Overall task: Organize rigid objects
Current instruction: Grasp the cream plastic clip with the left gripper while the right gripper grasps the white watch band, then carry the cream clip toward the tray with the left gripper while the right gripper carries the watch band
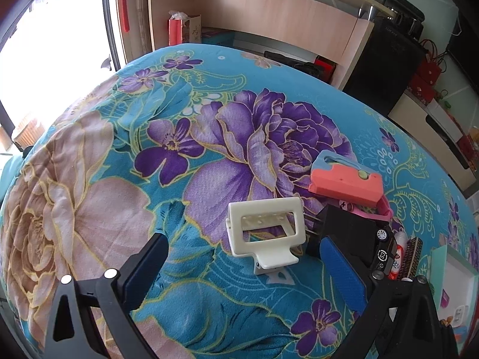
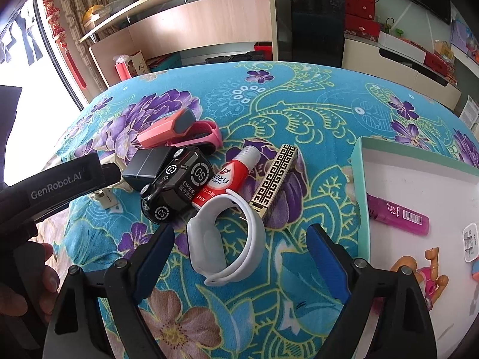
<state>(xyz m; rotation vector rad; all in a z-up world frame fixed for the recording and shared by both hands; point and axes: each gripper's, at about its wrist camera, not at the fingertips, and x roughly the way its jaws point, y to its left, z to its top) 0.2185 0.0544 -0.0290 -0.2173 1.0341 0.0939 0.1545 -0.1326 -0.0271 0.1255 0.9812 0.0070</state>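
Both jaws gaped, nothing gripped. Left gripper [image 1: 242,266] hung over white clip [image 1: 265,236] on floral bedspread [image 1: 179,179]; right gripper [image 2: 242,257] straddled white wristband [image 2: 224,239], w/ tray [image 2: 360,179] just beside.

Left gripper [image 1: 239,266]: black angular finger arms, white round caps on the lower-left arm, dark metal screw heads on the lower-right one; pads dark navy at left, ribbed bright blue at right. Right gripper [image 2: 242,257]: same black frame, grey screw heads on both arms, blue pads [image 2: 327,258]. At left edge of right-wrist frame, black housing lettered "GenRobot.AI" in white, a hand [image 2: 27,281] below it, fingernail visible.
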